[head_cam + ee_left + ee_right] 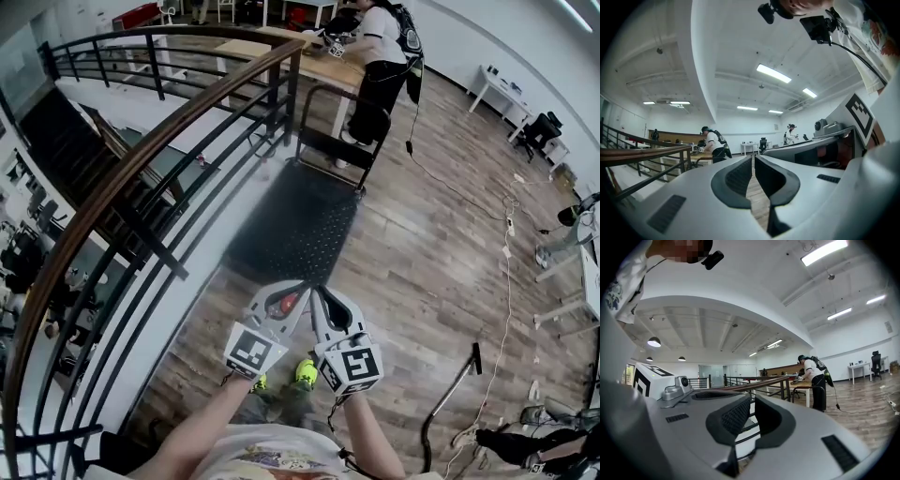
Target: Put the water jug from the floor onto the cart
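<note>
A flat cart with a black deck (295, 225) and an upright push handle (330, 142) stands on the wood floor straight ahead of me. No water jug shows in any view. My left gripper (302, 294) and right gripper (322, 294) are held side by side, almost touching, pointing level at the cart's near end. The left gripper (753, 158) has its jaws together with nothing between them. So does the right gripper (752, 401), and the wall and railing show past its tips.
A dark metal railing with a wooden top rail (141, 173) runs along the left, with a drop behind it. A person (382, 66) stands at a wooden table (281, 45) beyond the cart. Cables (506, 281) lie on the floor to the right.
</note>
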Tool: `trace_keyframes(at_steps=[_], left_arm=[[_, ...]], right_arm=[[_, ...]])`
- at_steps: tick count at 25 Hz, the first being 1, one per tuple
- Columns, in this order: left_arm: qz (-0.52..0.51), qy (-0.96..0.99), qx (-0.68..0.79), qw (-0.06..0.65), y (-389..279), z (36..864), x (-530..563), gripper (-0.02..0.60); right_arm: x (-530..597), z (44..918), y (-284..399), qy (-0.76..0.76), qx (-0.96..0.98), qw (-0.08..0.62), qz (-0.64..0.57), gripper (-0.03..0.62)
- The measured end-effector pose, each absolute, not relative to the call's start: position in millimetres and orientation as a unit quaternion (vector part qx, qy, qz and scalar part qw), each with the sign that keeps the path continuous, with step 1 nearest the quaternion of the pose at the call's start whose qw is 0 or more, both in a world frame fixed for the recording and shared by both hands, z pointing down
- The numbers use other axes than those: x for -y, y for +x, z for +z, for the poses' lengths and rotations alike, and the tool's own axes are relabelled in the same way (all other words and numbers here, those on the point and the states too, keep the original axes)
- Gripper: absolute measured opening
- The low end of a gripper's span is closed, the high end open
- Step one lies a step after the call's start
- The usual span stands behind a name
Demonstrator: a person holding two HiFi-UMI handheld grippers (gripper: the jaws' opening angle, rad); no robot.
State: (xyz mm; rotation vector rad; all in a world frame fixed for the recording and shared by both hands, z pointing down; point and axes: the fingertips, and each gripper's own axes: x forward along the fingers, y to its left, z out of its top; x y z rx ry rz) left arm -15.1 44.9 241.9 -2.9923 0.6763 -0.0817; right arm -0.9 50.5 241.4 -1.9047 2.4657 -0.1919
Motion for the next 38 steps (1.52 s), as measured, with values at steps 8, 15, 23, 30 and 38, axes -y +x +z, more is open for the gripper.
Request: trace_keyframes(at_steps=[8,15,23,30,38], left_arm=[[-0.041,-0.965,-0.255,0.037,29.9,255.5,-29.6,0.009],[-0.049,-0.956,-0.285,0.041,70.4,291.0,-3.0,0.009],[-0.056,-0.954,-0.291,0.048,77.9,355.9,41.6,0.009],[-0.061,-0.954,-0.291,0.042,73.8,435.1,76.3,0.009],[-0.090,-0.955,-0.283,0.018,73.3,540.0,87.6,0.009]], right_arm=[[-33.6,252.4,44.7,-0.575,-0.815,0.012,-0.074,0.026],[-5.7,287.9,85.9,-0.559,-0.825,0.007,-0.082,0.026],[38.8,362.7,92.9,-0.560,-0.823,-0.029,-0.089,0.026],[72.0,446.6,89.1,-0.566,-0.816,-0.039,-0.107,0.028],[83.7,555.4,87.0,-0.570,-0.805,-0.057,-0.153,0.029]])
